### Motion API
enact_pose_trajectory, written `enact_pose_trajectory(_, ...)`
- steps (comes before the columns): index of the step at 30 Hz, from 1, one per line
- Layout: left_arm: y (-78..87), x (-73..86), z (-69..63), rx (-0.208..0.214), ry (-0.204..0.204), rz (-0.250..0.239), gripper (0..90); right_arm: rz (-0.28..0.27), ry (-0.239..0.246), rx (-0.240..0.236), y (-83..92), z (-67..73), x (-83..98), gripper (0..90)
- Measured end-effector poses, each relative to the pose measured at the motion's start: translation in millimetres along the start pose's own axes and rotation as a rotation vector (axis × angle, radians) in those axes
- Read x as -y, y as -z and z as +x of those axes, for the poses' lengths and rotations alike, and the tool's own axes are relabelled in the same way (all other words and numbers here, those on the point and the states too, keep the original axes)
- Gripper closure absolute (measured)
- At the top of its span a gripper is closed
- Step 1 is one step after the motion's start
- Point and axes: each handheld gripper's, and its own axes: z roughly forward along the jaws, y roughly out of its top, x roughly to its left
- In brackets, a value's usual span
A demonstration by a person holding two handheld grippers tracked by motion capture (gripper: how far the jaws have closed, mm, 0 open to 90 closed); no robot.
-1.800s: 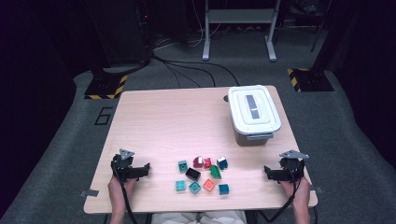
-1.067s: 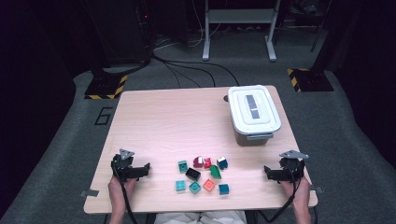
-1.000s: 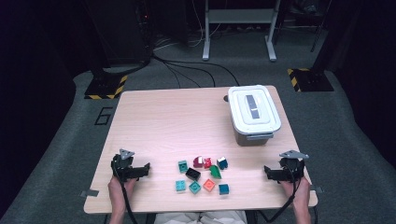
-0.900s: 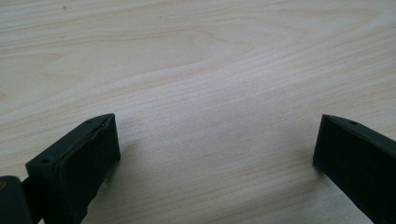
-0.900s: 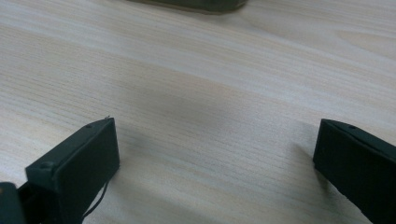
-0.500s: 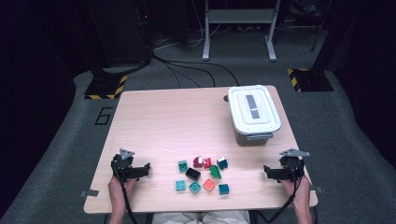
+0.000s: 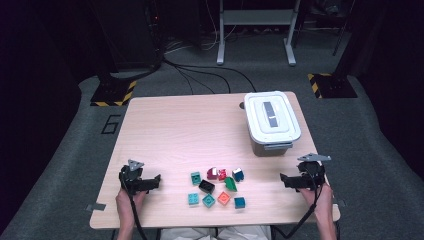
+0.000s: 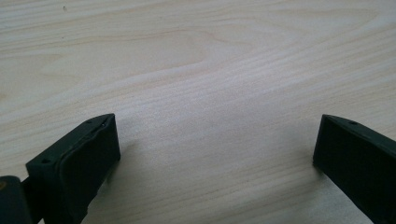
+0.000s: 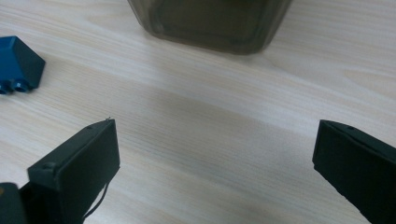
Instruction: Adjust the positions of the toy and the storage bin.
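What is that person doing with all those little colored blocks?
A person sits at a wooden table with a gripper in each hand. The left gripper and the right gripper both rest low near the front edge, jaws wide open and holding nothing. Between them lies a scatter of small colored blocks, none touched. A grey box with a white lid stands closed at the back right.

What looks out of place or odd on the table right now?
Nothing stands out. The toy blocks lie in a loose cluster near the front edge of the table, and the lidded box sits closed at the far right. The left tool and right tool rest open on the wood, holding nothing.
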Motion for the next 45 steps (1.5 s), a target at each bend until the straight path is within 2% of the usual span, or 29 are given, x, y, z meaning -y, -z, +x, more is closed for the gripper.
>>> enact_pose_trajectory(10, -0.1, 0.0, 0.1, -0.001, -0.002, -0.002, 0.5, -0.019, 0.033, -0.016, 22.1, 5.0, -24.8, 0.0)
enact_pose_trajectory(20, 0.1, 0.0, -0.1, -0.002, -0.001, 0.000, 0.5, -0.025, 0.040, -0.016, 31.8, 6.7, -37.3, 0.1)
enact_pose_trajectory(23, 0.1, 0.0, 0.1, -0.002, -0.005, 0.000, 0.4, -0.040, 0.043, -0.030, 36.6, 6.8, -42.7, 0.0)
enact_pose_trajectory(30, -0.1, 0.0, -0.1, -0.003, -0.002, -0.002, 0.5, -0.069, 0.065, -0.020, 48.4, 8.9, -61.6, 0.0)
enact_pose_trajectory(39, 0.2, 0.1, -0.1, -0.002, -0.003, 0.002, 0.5, -0.081, 0.111, -0.034, 49.2, 12.3, -87.7, 0.0)
enact_pose_trajectory(43, 0.2, 0.1, -0.1, -0.002, -0.002, 0.001, 0.5, -0.071, 0.130, -0.039, 43.2, 18.4, -106.8, 0.0)
enact_pose_trajectory(44, 0.2, 0.1, -0.1, -0.002, -0.004, 0.002, 0.5, -0.066, 0.121, -0.040, 41.9, 19.8, -109.9, 0.0)
enact_pose_trajectory(45, 0.3, 0.1, -0.1, -0.002, -0.003, 0.002, 0.4, -0.070, 0.143, -0.044, 40.3, 18.8, -112.3, 0.0)
